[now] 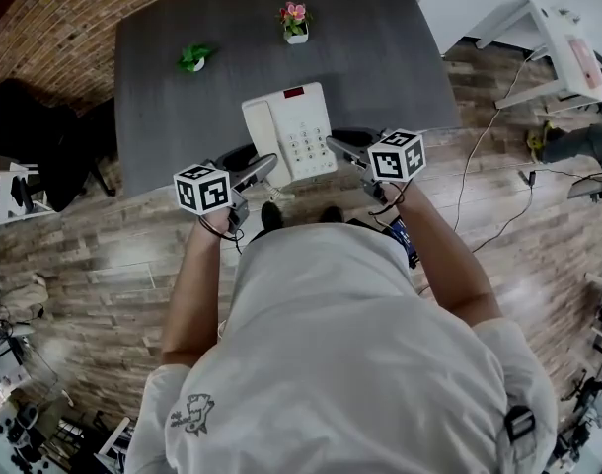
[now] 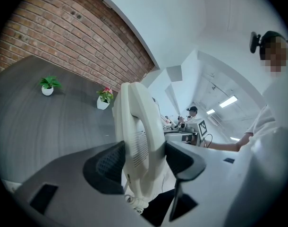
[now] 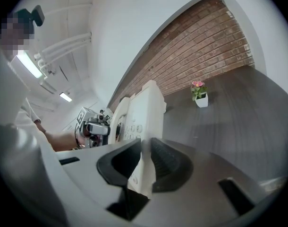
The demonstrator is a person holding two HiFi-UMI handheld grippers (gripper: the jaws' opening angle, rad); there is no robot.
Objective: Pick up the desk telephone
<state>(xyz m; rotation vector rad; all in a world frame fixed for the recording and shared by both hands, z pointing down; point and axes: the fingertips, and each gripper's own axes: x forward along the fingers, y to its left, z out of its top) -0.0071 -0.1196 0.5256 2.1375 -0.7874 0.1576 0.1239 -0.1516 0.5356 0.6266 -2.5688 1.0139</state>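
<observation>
Clamping desk telephone from both sides: left gripper pads press its handset side at 9 o'clock, right gripper pinches keypad edge at 3 o'clock. Phone's over table near edge; flower pot at 12 o'clock.

Too small, or cut off
We cannot read the desk telephone's key labels in the head view; the table's far edge runs off the frame's top.
</observation>
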